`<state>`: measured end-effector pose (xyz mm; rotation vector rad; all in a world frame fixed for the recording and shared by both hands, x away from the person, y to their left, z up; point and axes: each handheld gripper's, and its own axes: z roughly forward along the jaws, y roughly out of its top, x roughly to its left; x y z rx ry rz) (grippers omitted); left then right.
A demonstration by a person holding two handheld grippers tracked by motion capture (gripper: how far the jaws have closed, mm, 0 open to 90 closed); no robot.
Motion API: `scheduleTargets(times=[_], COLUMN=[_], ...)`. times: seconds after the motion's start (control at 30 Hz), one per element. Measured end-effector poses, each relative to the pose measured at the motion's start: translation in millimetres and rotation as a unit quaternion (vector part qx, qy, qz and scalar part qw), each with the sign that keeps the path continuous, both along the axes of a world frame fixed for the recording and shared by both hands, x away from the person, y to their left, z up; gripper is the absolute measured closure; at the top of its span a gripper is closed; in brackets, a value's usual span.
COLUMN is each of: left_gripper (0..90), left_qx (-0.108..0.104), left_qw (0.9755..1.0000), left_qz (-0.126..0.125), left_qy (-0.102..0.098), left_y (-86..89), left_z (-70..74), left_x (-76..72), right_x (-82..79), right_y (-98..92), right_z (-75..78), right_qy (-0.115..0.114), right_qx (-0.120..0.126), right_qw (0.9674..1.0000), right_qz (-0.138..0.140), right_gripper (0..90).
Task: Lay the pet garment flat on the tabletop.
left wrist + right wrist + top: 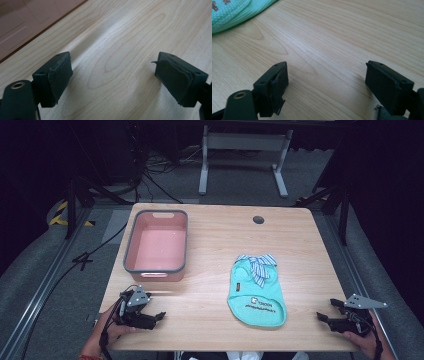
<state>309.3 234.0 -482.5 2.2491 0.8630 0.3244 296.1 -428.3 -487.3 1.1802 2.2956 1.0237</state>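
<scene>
A small turquoise garment (257,291) with a striped collar lies flat on the wooden table (220,235), right of centre. Its hem (229,12) shows at the top left of the right gripper view. A pink bin (157,245) with a grey rim stands at the table's left, and its wall (27,22) appears in the left gripper view. My left gripper (159,316) rests near the front left corner, open, with bare wood between its jaws (113,75). My right gripper (325,311) sits at the front right edge, open and holding nothing (327,80).
A round cable hole (258,219) sits near the table's far edge. Beyond the table are a metal frame leg (205,160), cables on the grey floor (160,185) and rails along both sides.
</scene>
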Motion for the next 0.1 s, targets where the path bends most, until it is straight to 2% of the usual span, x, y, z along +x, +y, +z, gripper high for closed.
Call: scheduleTargets(times=[0.1], left_gripper=[14.9], left_qx=[0.001], left_qw=[1.0], left_qz=[0.002], left_qy=[-0.001], left_y=[-0.2], left_z=[0.0], left_x=[-0.3], right_x=[0.2], right_y=[-0.1], right_z=[0.0], right_qy=[0.0], right_qx=[0.001], right_qw=[1.0], right_qz=[0.0], right_gripper=[19.2])
